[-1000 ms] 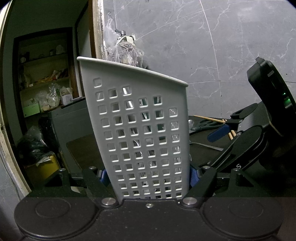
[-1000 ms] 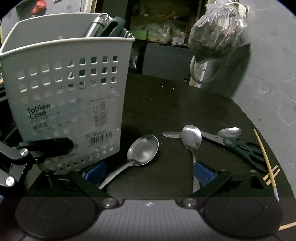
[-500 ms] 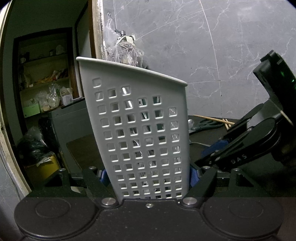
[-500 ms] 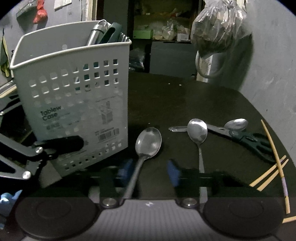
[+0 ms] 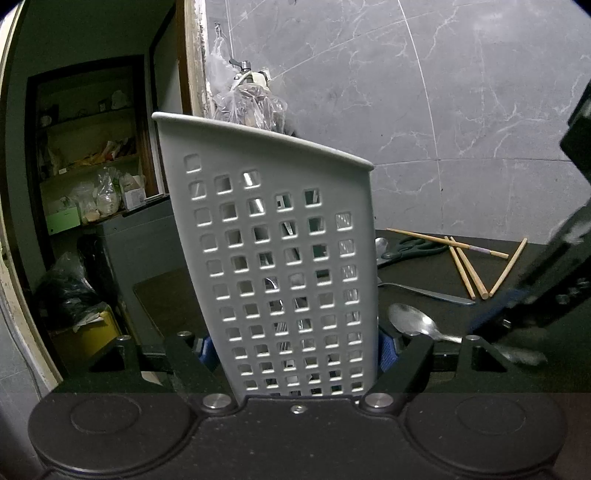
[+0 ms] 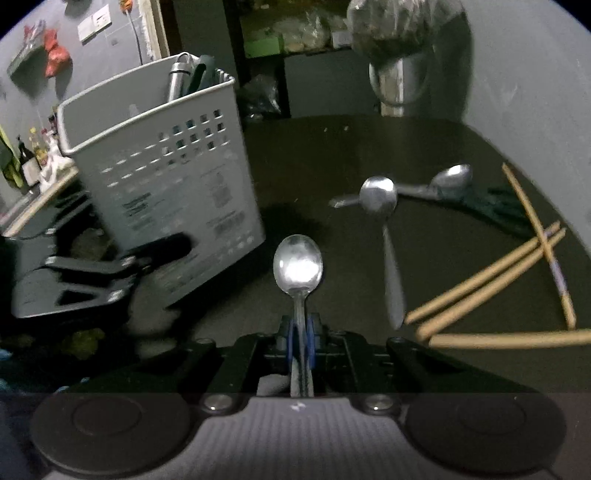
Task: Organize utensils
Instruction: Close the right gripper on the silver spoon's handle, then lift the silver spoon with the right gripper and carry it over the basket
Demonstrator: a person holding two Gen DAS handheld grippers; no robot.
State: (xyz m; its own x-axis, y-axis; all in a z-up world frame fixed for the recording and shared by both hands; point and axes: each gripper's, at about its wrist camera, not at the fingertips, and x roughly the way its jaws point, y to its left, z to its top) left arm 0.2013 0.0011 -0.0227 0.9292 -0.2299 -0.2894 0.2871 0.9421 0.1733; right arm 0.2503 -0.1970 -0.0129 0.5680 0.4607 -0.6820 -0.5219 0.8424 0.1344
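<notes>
A grey perforated utensil basket [image 5: 280, 258] stands on the dark table, and my left gripper [image 5: 295, 350] is shut on its lower sides. The basket [image 6: 159, 177] holds several utensils, among them a steel handle [image 6: 177, 77]. My right gripper [image 6: 300, 332] has its jaws closing, the blue pads pressing on the handle of a steel spoon [image 6: 297, 266] whose bowl points away from me. The left wrist view shows that spoon [image 5: 413, 323] just right of the basket, with the blurred right gripper [image 5: 546, 295] behind it.
On the table [image 6: 332, 155] to the right lie a second spoon [image 6: 378, 194], a third spoon [image 6: 452, 175], dark green scissors [image 6: 495, 206] and several wooden chopsticks [image 6: 480, 284]. A full plastic bag [image 6: 402, 26] hangs at the back.
My right gripper's fingers went from wide open to closed on the spoon's handle, and it rolled and shifted right. The left gripper and basket have not moved.
</notes>
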